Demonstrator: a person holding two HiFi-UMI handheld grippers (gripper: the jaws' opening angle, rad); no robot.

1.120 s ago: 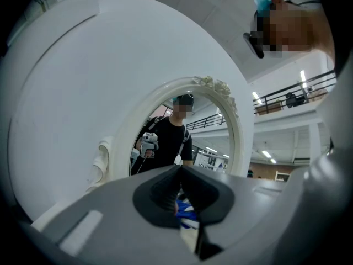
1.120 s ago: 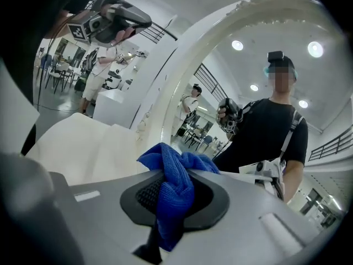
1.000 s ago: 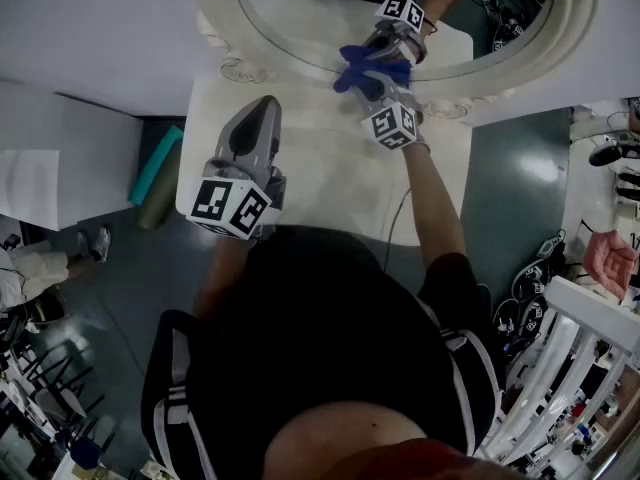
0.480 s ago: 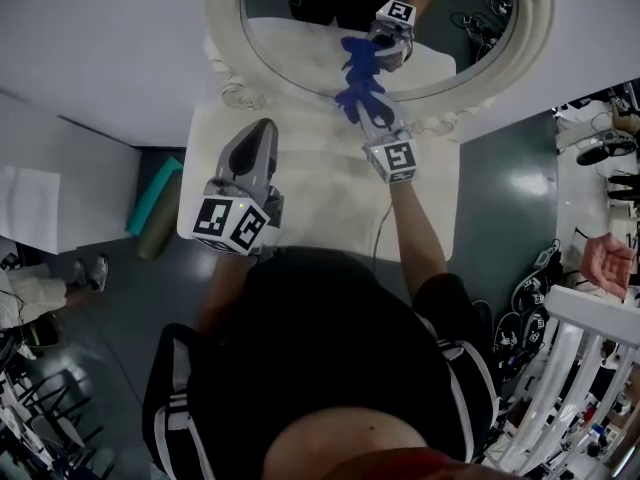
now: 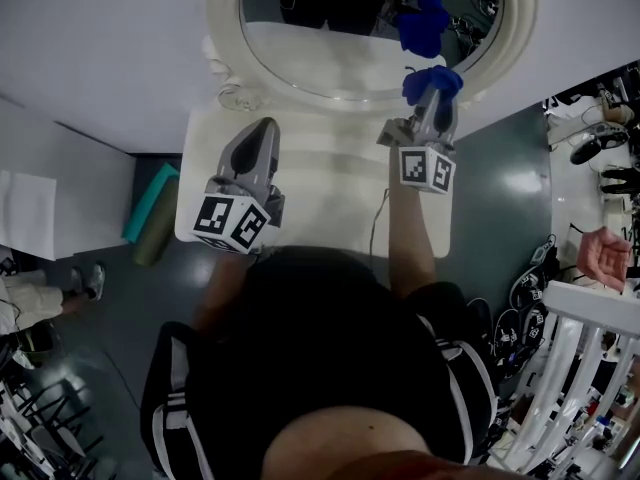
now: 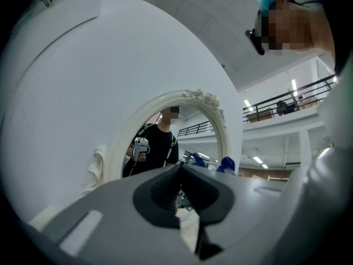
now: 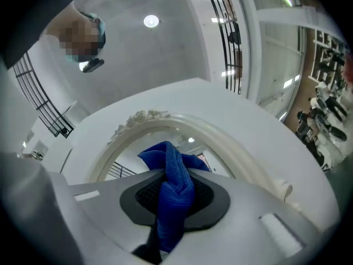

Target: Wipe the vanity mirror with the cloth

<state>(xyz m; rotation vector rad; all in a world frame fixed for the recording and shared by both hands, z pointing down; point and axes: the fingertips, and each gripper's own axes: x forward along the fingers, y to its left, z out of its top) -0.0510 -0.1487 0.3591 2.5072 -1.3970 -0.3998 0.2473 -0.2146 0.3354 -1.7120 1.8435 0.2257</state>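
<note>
The oval vanity mirror (image 5: 340, 53) in its white carved frame (image 5: 222, 28) stands behind the white table. My right gripper (image 5: 432, 98) is shut on a blue cloth (image 5: 432, 81), which is bunched against the lower right of the mirror by the rim. The glass reflects the cloth just above it. In the right gripper view the cloth (image 7: 174, 189) sticks out between the jaws of the right gripper (image 7: 171, 197), with the frame (image 7: 220, 134) arching behind. My left gripper (image 5: 262, 136) hangs shut and empty over the table's left side. From the left gripper (image 6: 179, 173) view the mirror (image 6: 160, 142) faces me, the cloth (image 6: 226, 163) at its right.
The white vanity table top (image 5: 320, 173) lies under both grippers. A teal roll (image 5: 150, 203) rests on the dark floor at the left. White racks (image 5: 590, 368) and clutter crowd the right side. A white wall backs the mirror.
My right gripper has carried the cloth from the mirror's lower middle up and to the right along the glass. The left gripper has barely moved.
</note>
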